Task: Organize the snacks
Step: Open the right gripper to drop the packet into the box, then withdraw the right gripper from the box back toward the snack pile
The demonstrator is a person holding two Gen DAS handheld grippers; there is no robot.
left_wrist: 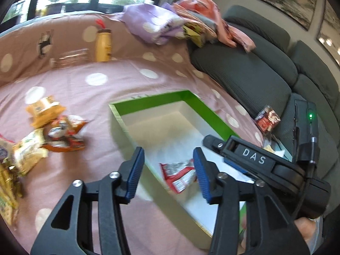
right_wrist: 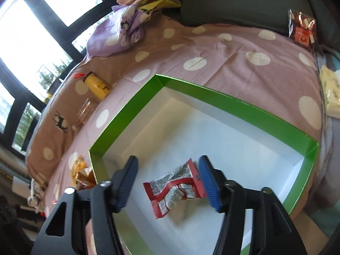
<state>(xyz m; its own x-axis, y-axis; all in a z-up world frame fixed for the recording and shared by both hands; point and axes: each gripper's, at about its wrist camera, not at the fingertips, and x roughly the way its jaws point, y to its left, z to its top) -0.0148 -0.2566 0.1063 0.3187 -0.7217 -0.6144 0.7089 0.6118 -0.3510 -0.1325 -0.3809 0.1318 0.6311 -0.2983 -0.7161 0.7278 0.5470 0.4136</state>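
Observation:
An open green box [right_wrist: 240, 106] with a white inside lies on the pink dotted blanket [right_wrist: 223, 48]. A crumpled red and silver snack packet [right_wrist: 176, 189] is low inside it, between my right gripper's [right_wrist: 167, 182] blue pads. Its right end is at the right pad; the left pad stands well clear, so the gripper is open. I cannot tell if the packet rests on the floor. My left gripper [left_wrist: 167, 170] is open and empty over the box's near left wall [left_wrist: 136, 140], with the same packet [left_wrist: 178, 176] beyond it. More snack packets [left_wrist: 57, 133] are piled left of the box.
A yellow bottle [left_wrist: 103, 44] and a clear jar [left_wrist: 70, 57] sit at the blanket's far side. Purple cloth [left_wrist: 153, 25] and bedding are heaped on the grey sofa [left_wrist: 244, 68]. A dark red packet [right_wrist: 301, 27] lies on the sofa, a pale packet [right_wrist: 331, 91] at right.

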